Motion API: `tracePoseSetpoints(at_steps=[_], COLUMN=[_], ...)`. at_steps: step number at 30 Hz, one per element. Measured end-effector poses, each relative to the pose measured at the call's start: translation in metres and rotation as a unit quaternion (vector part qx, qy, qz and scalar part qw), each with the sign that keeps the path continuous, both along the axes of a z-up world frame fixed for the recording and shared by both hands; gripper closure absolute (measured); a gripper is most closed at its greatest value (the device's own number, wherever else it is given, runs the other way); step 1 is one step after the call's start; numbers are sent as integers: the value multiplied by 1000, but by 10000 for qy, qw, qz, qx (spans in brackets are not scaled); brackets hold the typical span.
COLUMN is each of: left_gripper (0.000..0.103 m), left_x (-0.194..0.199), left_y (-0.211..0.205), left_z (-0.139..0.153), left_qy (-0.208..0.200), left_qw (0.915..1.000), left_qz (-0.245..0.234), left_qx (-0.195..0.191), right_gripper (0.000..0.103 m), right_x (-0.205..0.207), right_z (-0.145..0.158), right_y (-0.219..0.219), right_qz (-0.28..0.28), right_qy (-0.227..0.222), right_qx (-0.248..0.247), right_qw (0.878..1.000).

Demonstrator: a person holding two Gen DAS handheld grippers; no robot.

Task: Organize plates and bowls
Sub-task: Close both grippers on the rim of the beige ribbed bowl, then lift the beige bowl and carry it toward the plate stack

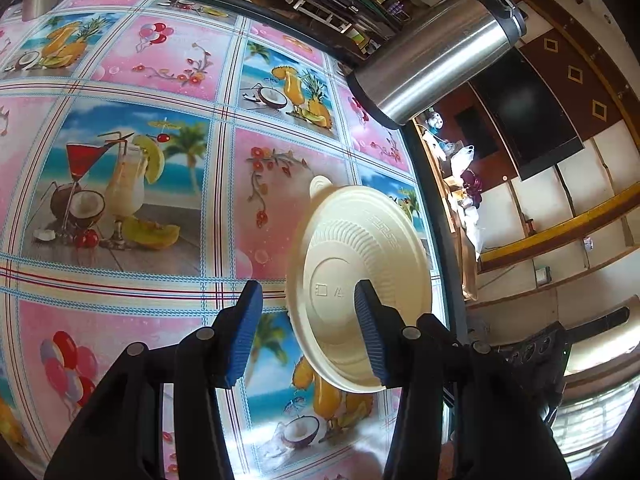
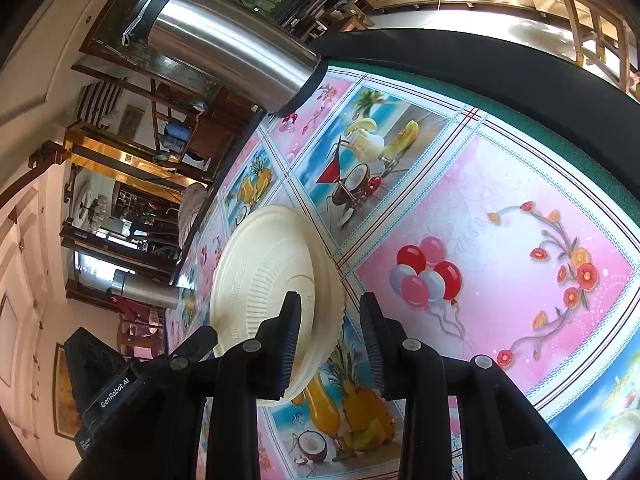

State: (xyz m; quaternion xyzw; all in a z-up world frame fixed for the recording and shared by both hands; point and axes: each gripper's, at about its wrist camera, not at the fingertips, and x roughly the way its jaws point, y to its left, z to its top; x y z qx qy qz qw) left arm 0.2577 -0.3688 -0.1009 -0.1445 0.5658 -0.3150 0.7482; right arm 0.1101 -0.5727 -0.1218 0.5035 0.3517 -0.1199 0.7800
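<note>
A cream plastic bowl (image 1: pixel 360 276) lies upside down on the patterned tablecloth, stacked on a plate-like rim under it; it also shows in the right wrist view (image 2: pixel 264 276). My left gripper (image 1: pixel 308 336) is open, its right finger in front of the bowl's base and its left finger beside the bowl. My right gripper (image 2: pixel 330 344) is open, its left finger in front of the bowl's side and its right finger over bare cloth. Neither gripper holds anything.
A tall steel thermos jug (image 1: pixel 436 52) stands near the table's edge beyond the bowl, also in the right wrist view (image 2: pixel 224 44). A smaller steel flask (image 2: pixel 144 290) stands past the bowl. The table edge (image 1: pixel 444 240) runs close beside the bowl.
</note>
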Motion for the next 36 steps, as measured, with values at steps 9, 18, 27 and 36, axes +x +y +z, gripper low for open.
tracePoseSetpoints(at_steps=[9,18,27,36], left_gripper=[57,58,63,85], left_x=[-1,-2,-1,-2], left_y=[-1,-5,-4,-3], left_z=[2,1,-1,-1], left_qy=[-90,-135,-166,-228], left_qw=[9999,9999,9998,9997], left_qz=[-18,-78,-66,-67], left_qx=[-101,-63,-4,78], right_gripper=[69,69,69,69], right_x=[-1,-2,0,1], right_z=[2,2,2,2], right_y=[0,1,3,3], right_qz=[-42,-56,-35,-63], right_qy=[-51,-93,-52,-60], right_qx=[-42,-72,-151,-157], right_qw=[10000,9999,9999,9998])
